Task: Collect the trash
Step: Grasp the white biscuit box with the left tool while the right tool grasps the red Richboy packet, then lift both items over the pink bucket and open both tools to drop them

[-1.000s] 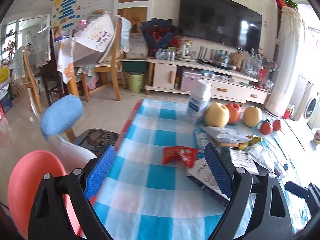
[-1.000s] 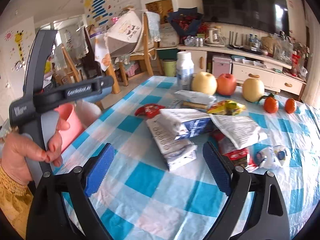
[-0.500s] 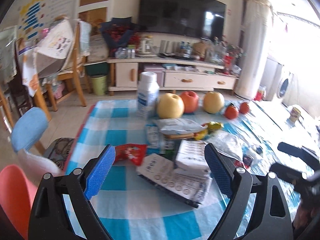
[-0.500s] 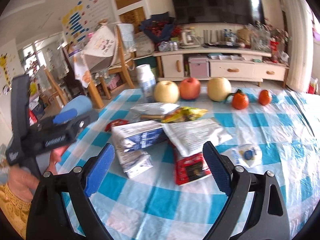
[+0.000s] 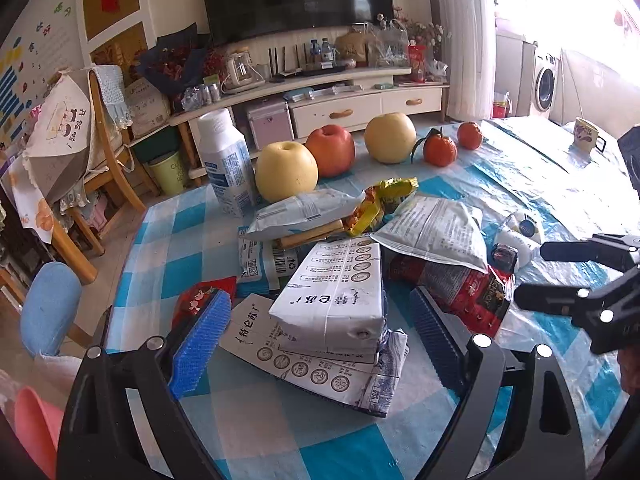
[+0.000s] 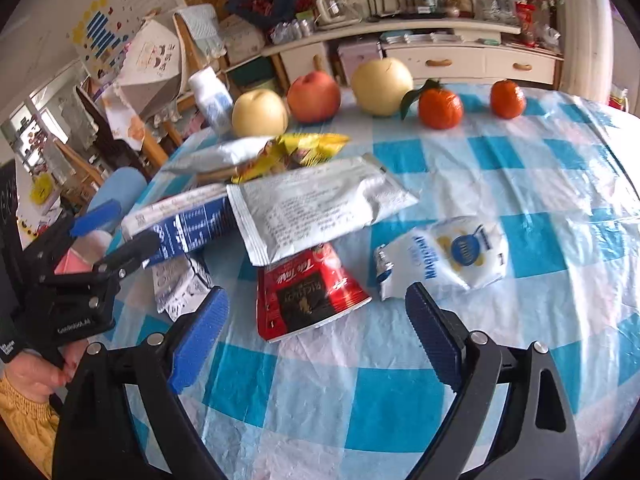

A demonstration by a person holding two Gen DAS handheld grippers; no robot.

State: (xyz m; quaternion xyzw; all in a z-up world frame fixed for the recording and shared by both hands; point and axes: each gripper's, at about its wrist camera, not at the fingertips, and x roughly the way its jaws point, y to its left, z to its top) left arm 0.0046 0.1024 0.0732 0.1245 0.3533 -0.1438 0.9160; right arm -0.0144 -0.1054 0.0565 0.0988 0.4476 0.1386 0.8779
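Note:
A heap of trash lies on the blue-checked tablecloth (image 5: 172, 240). My left gripper (image 5: 320, 336) hangs open above a flattened white milk carton (image 5: 336, 300), its blue pads on either side and clear of it. A small red wrapper (image 5: 200, 294) lies by its left pad. My right gripper (image 6: 316, 334) is open over a red snack bag (image 6: 308, 296). A silver foil bag (image 6: 316, 208) overlaps that red bag, and a crumpled white pouch (image 6: 444, 256) lies to the right. A yellow wrapper (image 6: 304, 148) and another silver bag (image 5: 304, 210) sit further back.
A white bottle (image 5: 226, 160), apples and pears (image 5: 286, 170) and two tangerines (image 6: 440, 106) line the table's far edge. A mug (image 5: 586, 136) stands far right. Chairs (image 5: 50, 304) and a pink bin (image 5: 36, 428) stand left of the table. A TV cabinet (image 5: 340, 100) is behind.
Both grippers have swung right and sunk toward the heap, rolling level. The carton now lies between the left pads and the red bag between the right pads. Both stay open.

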